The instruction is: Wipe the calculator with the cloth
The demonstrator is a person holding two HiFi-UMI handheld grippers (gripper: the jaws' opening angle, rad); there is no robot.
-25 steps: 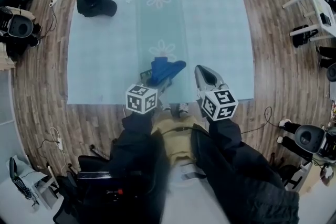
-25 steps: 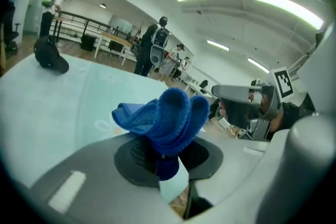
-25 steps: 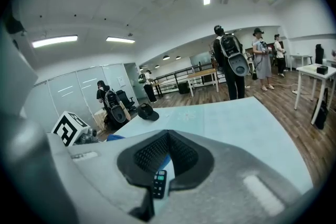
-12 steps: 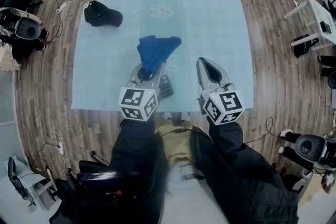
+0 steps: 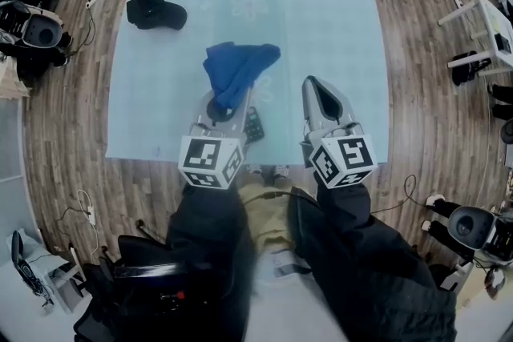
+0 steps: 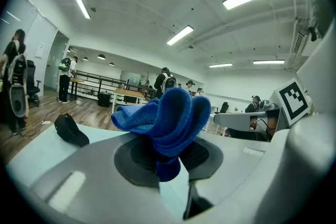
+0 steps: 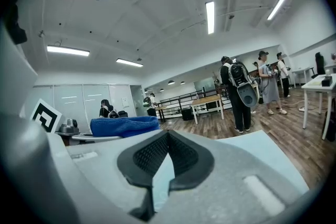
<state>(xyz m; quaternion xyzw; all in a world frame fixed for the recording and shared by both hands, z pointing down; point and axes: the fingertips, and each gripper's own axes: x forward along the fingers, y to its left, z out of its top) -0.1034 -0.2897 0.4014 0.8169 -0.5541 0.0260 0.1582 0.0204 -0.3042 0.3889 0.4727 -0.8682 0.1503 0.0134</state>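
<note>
Head view:
- Left gripper (image 5: 224,102) is at about 7 o'clock from mat centre, pinching the blue cloth (image 5: 238,68). The cloth bunches up out of the tips towards 12 o'clock, lifted off the surface.
- Calculator (image 5: 253,125) lies flat on the light-blue table cover (image 5: 337,36), just beside the left gripper at its 3 o'clock. Its left edge is tucked under the gripper body. The cloth is not on it.
- Right gripper (image 5: 321,89) is at 3 o'clock from the calculator, clear of it and empty.
- Black cap (image 5: 156,11) sits at the cover's 10 o'clock corner, well apart from everything else.

Left gripper view:
- The jaws of the left gripper (image 6: 168,159) are clamped on the cloth (image 6: 169,115). One fold is squeezed between the pads and the rest blooms above them.
- Cap (image 6: 71,129) is at 9 o'clock on the cover.
- The right gripper's marker cube (image 6: 294,100) is at 3 o'clock.
- People stand in the background.

Right gripper view:
- The pads of the right gripper (image 7: 167,139) are pressed together at the tips, with only a thin wedge of cover showing below and nothing between them.
- Cloth (image 7: 125,126) is visible at 9 o'clock.
- The left gripper's marker cube (image 7: 46,115) is further out, also at 9 o'clock.
- The calculator is not visible here.
</note>
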